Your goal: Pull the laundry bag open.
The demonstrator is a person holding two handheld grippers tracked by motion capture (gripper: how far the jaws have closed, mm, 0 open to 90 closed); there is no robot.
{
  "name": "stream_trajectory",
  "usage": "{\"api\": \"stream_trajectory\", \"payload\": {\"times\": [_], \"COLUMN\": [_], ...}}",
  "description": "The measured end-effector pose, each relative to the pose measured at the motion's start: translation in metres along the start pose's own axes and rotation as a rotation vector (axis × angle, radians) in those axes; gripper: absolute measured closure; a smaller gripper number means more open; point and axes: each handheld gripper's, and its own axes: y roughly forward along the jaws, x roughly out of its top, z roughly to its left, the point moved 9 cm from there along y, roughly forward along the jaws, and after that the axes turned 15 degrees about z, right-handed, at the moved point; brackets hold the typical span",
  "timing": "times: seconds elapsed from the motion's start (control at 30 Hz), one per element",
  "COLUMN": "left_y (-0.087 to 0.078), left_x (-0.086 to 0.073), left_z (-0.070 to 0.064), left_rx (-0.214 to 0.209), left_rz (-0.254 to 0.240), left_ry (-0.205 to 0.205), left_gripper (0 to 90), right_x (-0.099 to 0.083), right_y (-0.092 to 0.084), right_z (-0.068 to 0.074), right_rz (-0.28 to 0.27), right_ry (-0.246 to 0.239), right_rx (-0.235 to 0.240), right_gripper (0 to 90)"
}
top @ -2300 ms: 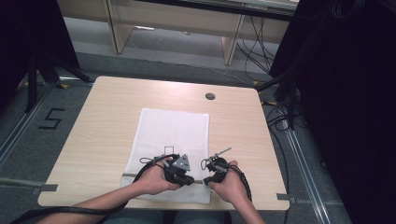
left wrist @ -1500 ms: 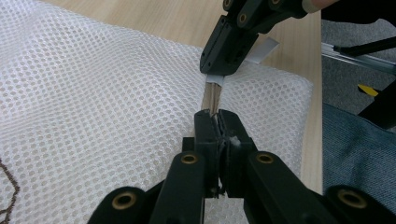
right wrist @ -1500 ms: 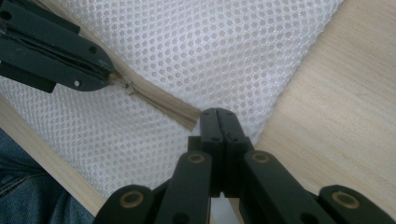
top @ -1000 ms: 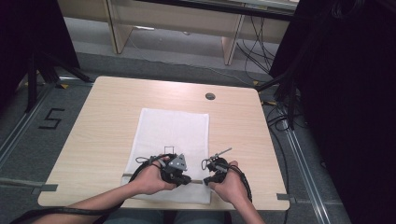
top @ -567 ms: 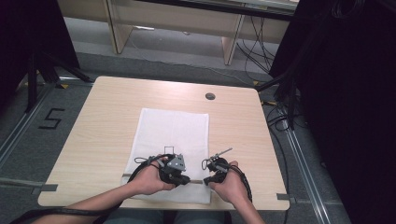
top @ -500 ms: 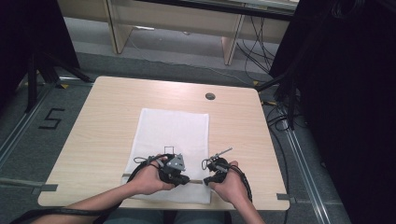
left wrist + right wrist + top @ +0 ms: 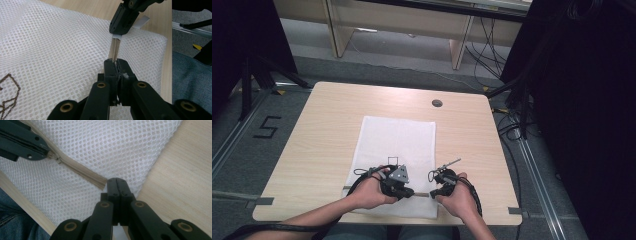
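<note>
Holding unchanged — left gripper [image 7: 117, 65] | right gripper [image 7: 116, 182] | zipper [image 7: 80, 171] clamped

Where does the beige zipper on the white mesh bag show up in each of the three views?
High view: zipper is a short strip between the two grippers, near the bag's near edge.
Left gripper view: centre, running up from the shut jaws to the other gripper.
Right gripper view: diagonal from upper left to the shut jaws at centre.
Shared landmark: white mesh bag.

My view: a pale wood table [image 7: 322, 130], round grommet hole [image 7: 437, 103] near its far edge, white mesh bag [image 7: 397, 142] lying flat mid-table
</note>
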Motion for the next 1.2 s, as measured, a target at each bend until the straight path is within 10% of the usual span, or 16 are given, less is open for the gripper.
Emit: {"api": "stream_trajectory", "payload": {"times": [1.2], "left_y": [-0.0089], "left_x": [-0.0097], "left_z": [0.0024], "left_rx": [-0.002], "left_rz": [-0.010], "left_ry": [-0.030], "left_gripper": [87.2], "right_x": [0.0003], "right_y": [-0.0003], "right_z": [-0.0003], "right_rz": [-0.006], "right_ry": [-0.003], "right_rx": [0.001], "right_gripper": [90.0]}}
